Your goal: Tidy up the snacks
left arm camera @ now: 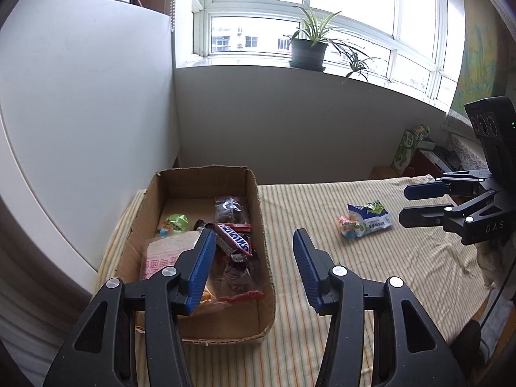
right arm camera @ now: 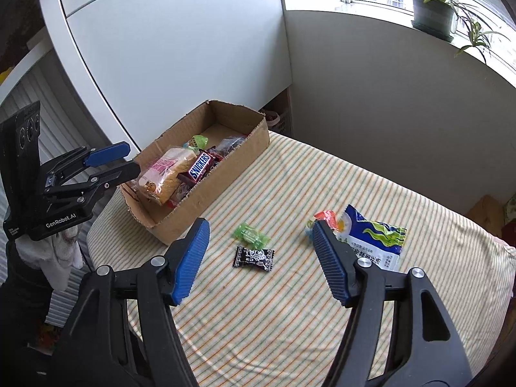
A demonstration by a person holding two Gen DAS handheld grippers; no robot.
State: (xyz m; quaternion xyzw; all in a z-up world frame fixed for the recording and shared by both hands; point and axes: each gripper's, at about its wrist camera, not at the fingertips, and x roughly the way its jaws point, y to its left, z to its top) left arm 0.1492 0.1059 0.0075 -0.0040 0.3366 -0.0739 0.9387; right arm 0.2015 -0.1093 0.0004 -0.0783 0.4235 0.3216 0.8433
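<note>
Blue ribbed fingers of the left gripper stand apart with nothing between them, hanging over the near end of the open brown cardboard box. Fingers of the right gripper are likewise apart and empty, spread wider, above the striped cream cloth that covers the worktop.

Directly between the right fingers, on the cloth, lie a small black sweet wrapper with white print and, just beyond it, a small green sweet wrapper. Near the right finger's tip lies a red and orange crinkled sweet packet, touching a larger white and blue snack pouch with green wavy print, towards the cloth's right side.

The box sits at the far left corner of the worktop, against a white cabinet. Inside it lie a brown Snickers bar, a pink and clear bag of pale cake slices, a round green sweet, and dark sweets in clear wrappers.

Beyond, a potted green spider plant stands on the windowsill.
</note>
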